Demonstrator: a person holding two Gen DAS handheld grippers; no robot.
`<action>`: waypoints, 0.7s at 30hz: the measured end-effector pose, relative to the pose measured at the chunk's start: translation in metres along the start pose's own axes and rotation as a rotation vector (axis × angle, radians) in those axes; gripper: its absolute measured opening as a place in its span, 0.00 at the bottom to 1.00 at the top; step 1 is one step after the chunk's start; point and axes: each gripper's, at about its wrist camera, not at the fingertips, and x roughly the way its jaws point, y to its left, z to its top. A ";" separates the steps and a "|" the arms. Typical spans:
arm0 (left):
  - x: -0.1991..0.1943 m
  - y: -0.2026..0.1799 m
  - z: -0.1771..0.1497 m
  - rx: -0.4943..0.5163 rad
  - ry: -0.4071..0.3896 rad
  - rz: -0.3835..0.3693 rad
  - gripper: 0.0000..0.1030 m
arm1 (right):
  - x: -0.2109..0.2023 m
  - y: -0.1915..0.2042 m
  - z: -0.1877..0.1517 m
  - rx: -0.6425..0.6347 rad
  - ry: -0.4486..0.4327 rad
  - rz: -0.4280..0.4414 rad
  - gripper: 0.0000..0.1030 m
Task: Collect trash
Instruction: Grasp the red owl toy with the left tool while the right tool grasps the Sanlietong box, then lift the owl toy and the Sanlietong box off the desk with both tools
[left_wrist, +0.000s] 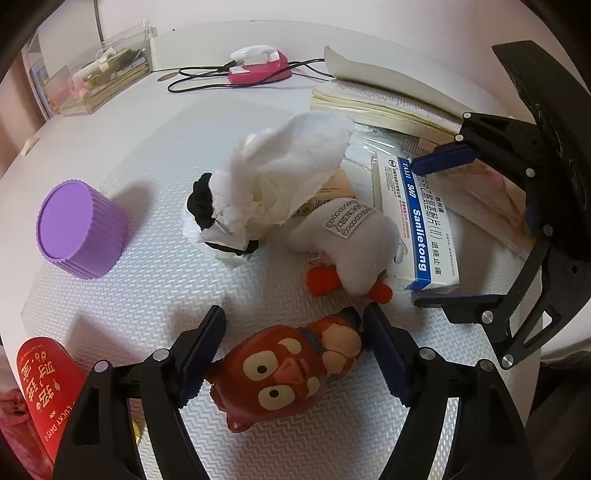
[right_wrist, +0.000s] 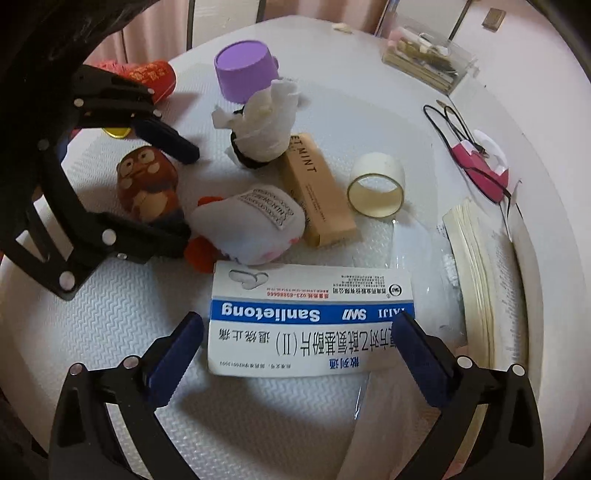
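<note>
A crumpled white tissue (left_wrist: 280, 177) lies mid-table over a black hair tie (left_wrist: 199, 206); it also shows in the right wrist view (right_wrist: 266, 125). My left gripper (left_wrist: 295, 343) is open, its fingers on either side of a red-brown owl figurine (left_wrist: 288, 369) without squeezing it. My right gripper (right_wrist: 299, 343) is open around the near end of a white and blue Sanlietong medicine box (right_wrist: 310, 317); that box also shows in the left wrist view (left_wrist: 417, 218). Clear plastic wrap (right_wrist: 417, 258) lies under and beside the box.
A grey plush toy with orange feet (right_wrist: 255, 225), a tan mint box (right_wrist: 317, 188), a tape roll (right_wrist: 376, 188), a purple cup (left_wrist: 81, 229), a red packet (left_wrist: 48, 387), an open book (right_wrist: 491, 284), a pink device with black cable (left_wrist: 258, 68) and a clear organizer (left_wrist: 99, 70) crowd the white table.
</note>
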 end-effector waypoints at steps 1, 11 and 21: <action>-0.001 0.000 -0.001 -0.001 -0.001 0.003 0.74 | 0.000 0.000 0.000 0.000 -0.003 0.001 0.96; -0.005 0.009 -0.003 -0.073 -0.019 -0.008 0.65 | -0.015 0.023 0.000 -0.126 -0.058 -0.036 0.58; -0.003 0.006 -0.002 -0.060 -0.013 0.010 0.65 | -0.020 0.025 0.001 -0.185 0.014 -0.095 0.85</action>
